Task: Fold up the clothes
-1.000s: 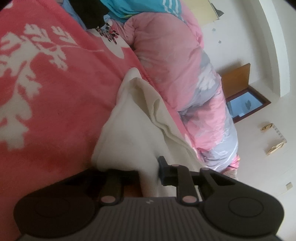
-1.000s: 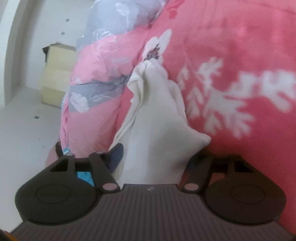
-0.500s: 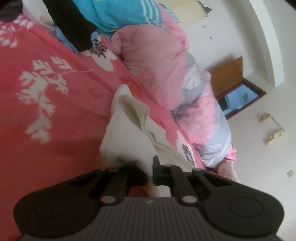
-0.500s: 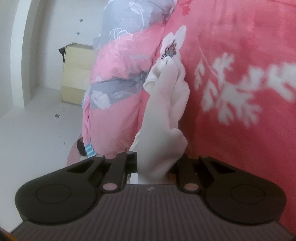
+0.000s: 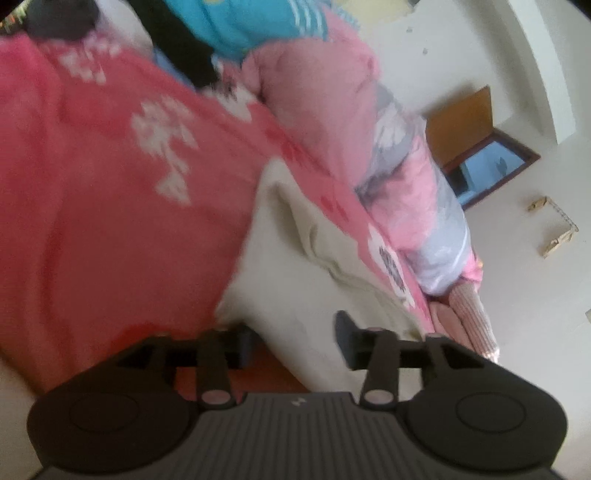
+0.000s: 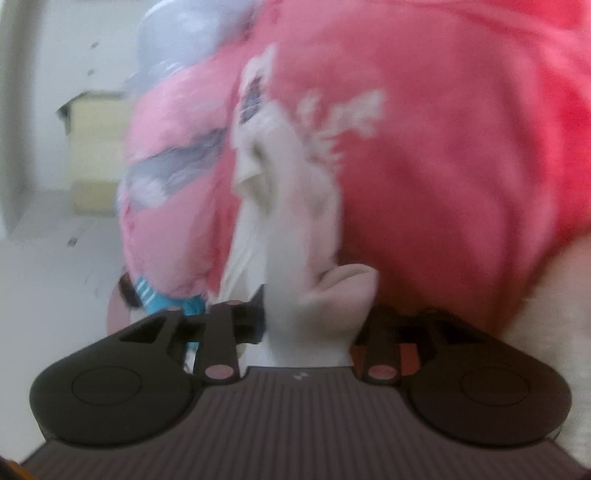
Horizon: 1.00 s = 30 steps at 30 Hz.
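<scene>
A cream-white garment lies in a long folded strip on the red bedspread with white leaf prints. My left gripper is open, its jaws spread on either side of one end of the cloth. The same garment shows in the right wrist view, blurred by motion. My right gripper is open around the other end, with cloth bunched between the jaws.
A rolled pink and grey quilt lies along the bed's edge beside the garment. Turquoise and black clothes are piled at the far end of the bed. A wooden board and mirror lean on the white floor; a cardboard box stands there too.
Both grippers were pinched on the cloth half a second ago and have opened wide. The garment has settled onto the bedspread. Both views shifted and are motion-blurred.
</scene>
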Each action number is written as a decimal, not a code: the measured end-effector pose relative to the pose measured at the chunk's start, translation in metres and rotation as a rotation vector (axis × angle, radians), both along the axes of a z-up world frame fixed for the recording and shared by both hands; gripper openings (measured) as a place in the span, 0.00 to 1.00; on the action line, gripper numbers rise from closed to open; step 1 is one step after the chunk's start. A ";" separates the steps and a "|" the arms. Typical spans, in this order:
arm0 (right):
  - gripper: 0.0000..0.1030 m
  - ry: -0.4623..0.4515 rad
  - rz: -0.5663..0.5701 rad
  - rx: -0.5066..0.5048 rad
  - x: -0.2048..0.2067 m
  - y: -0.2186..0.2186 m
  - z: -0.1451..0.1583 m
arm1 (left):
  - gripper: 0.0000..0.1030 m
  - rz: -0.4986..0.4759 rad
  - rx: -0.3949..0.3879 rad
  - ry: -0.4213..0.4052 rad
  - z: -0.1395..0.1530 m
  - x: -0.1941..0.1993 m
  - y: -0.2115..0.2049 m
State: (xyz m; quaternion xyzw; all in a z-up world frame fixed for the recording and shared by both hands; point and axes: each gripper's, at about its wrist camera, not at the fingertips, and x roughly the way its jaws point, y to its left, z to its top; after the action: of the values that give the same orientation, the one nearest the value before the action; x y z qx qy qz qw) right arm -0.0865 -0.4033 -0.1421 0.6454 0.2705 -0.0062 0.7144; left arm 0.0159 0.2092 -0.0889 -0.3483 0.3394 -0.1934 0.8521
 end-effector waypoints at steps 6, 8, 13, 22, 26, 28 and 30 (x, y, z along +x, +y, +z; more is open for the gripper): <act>0.57 -0.027 -0.158 -0.092 -0.051 -0.013 0.029 | 0.55 0.093 0.076 -0.092 0.023 -0.010 0.021; 0.58 -0.034 -0.223 -0.188 -0.067 -0.017 0.045 | 0.55 0.078 0.086 -0.125 0.033 -0.006 0.018; 0.58 -0.119 -0.203 -0.395 -0.060 -0.005 0.082 | 0.55 -0.022 0.065 -0.158 0.048 0.015 -0.010; 0.58 -0.202 0.140 -0.429 0.025 0.045 0.087 | 0.54 -0.098 0.114 0.002 0.027 0.080 -0.057; 0.58 -0.187 0.251 -0.398 0.056 0.068 0.073 | 0.25 -0.089 0.097 0.063 0.015 0.104 -0.058; 0.58 -0.179 0.287 -0.389 0.070 0.075 0.066 | 0.08 -0.087 0.082 0.073 0.014 0.115 -0.057; 0.57 -0.177 0.309 -0.376 0.081 0.077 0.059 | 0.07 -0.084 0.064 0.081 0.014 0.127 -0.056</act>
State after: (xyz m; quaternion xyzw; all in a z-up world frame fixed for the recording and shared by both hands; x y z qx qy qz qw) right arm -0.0057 -0.3266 -0.0834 0.4501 0.2966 0.1095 0.8352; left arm 0.1425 0.1527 -0.0748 -0.3137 0.3942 -0.2039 0.8395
